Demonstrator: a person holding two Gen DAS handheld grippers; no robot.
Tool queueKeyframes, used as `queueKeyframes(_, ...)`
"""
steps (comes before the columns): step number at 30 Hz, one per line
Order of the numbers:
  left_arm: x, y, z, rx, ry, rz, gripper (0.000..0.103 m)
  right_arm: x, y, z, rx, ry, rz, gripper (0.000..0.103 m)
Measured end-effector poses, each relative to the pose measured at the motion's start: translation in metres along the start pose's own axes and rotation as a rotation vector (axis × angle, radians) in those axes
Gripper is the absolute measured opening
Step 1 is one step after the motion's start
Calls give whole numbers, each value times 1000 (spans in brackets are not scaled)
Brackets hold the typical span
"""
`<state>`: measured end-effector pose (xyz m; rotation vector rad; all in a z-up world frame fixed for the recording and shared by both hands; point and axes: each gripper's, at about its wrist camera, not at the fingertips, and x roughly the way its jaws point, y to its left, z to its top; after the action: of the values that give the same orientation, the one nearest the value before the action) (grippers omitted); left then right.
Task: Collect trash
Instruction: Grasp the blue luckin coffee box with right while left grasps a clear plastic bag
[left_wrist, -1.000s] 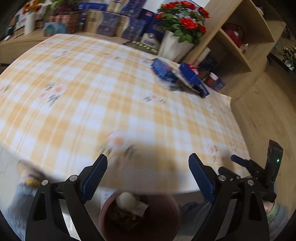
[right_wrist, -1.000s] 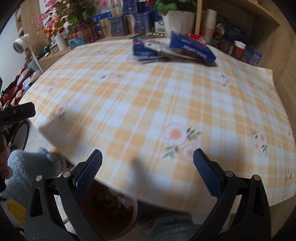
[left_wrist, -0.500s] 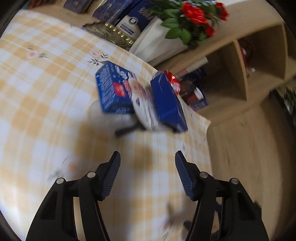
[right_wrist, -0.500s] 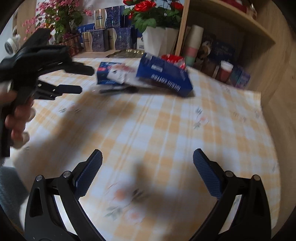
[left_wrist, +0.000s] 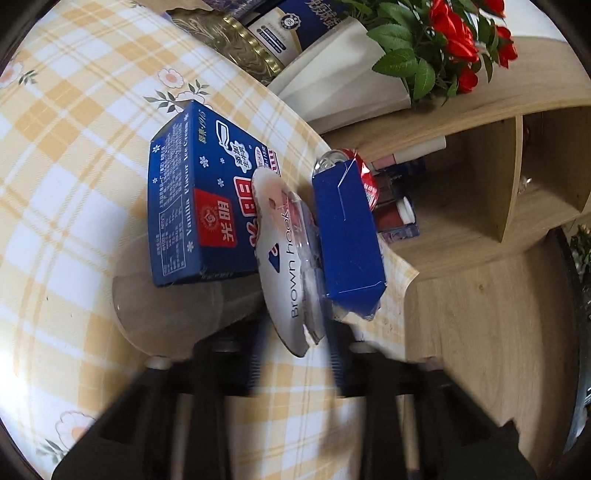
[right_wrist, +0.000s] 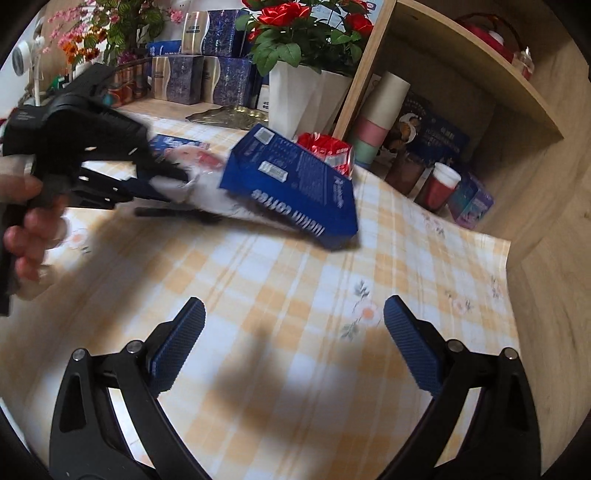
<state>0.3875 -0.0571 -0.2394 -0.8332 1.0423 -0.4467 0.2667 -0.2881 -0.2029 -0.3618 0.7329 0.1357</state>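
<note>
left gripper (left_wrist: 295, 350) jaws closing on the "brown hook" card (left_wrist: 286, 273); right gripper (right_wrist: 293, 341) jaws closing, empty.

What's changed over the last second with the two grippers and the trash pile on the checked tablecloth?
The left gripper swung from the table edge to the pile, its jaws closing around the white "Brown hook" blister card. The right gripper moved forward over the tablecloth, empty, jaws closing slightly. The blue ice-cream box and dark blue coffee box stayed put.

My left gripper (left_wrist: 295, 354) is closing its jaws around the white card (left_wrist: 282, 258). My right gripper (right_wrist: 293, 341) is hovering wide, jaws narrowing slightly, nearer me than that card.
</note>
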Motion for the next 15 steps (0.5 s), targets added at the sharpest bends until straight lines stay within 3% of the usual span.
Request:
queueKeyframes(2,-1,1,0,19,-3,12,9,14,-3,9,-20,-5,-46,82)
queueKeyframes(7,-2,2,0,50,9,30,8,44,10,32,-160,-41,-147,76)
queueKeyframes(15,-5,-3,-2,110,23,44,7,84,41,52,-423,-16,-237,71)
